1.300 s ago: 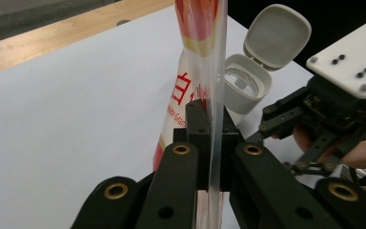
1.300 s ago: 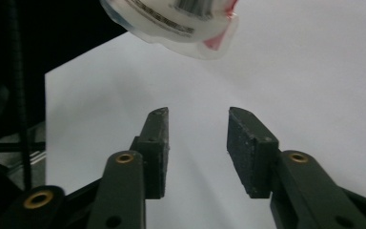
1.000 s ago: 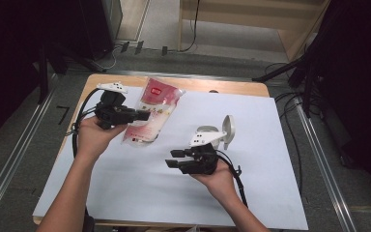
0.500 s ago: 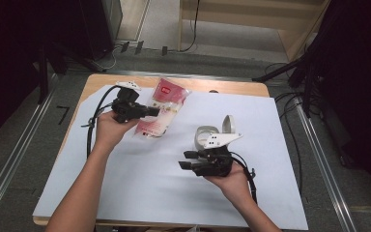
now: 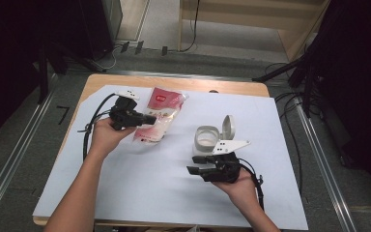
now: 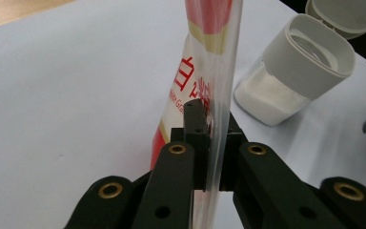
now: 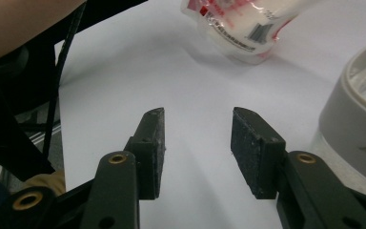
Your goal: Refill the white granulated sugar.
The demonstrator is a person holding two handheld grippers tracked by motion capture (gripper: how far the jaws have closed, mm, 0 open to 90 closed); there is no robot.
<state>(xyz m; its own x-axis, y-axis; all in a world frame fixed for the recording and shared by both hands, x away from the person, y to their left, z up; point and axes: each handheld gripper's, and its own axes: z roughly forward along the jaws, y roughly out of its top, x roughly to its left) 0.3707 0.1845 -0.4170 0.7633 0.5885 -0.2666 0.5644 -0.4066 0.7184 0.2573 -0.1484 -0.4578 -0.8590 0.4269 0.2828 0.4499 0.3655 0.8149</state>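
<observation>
1. The left gripper (image 5: 147, 119) pinches the red-and-clear bag (image 5: 160, 116) (white powder inside), left of the white container (image 5: 206, 139).
2. The right gripper (image 5: 193, 165), jaws spread with nothing between them, sits just in front of the container.

On the white sheet (image 5: 140, 193) covering the table, the left gripper (image 5: 147, 119) pinches the edge of a red-and-clear bag (image 5: 158, 121) of white powder. The right gripper (image 5: 195, 165) hovers just in front of a white jar (image 5: 206, 137), whose hinged lid (image 5: 228, 126) stands open. Its jaws sit apart with nothing between them.
</observation>
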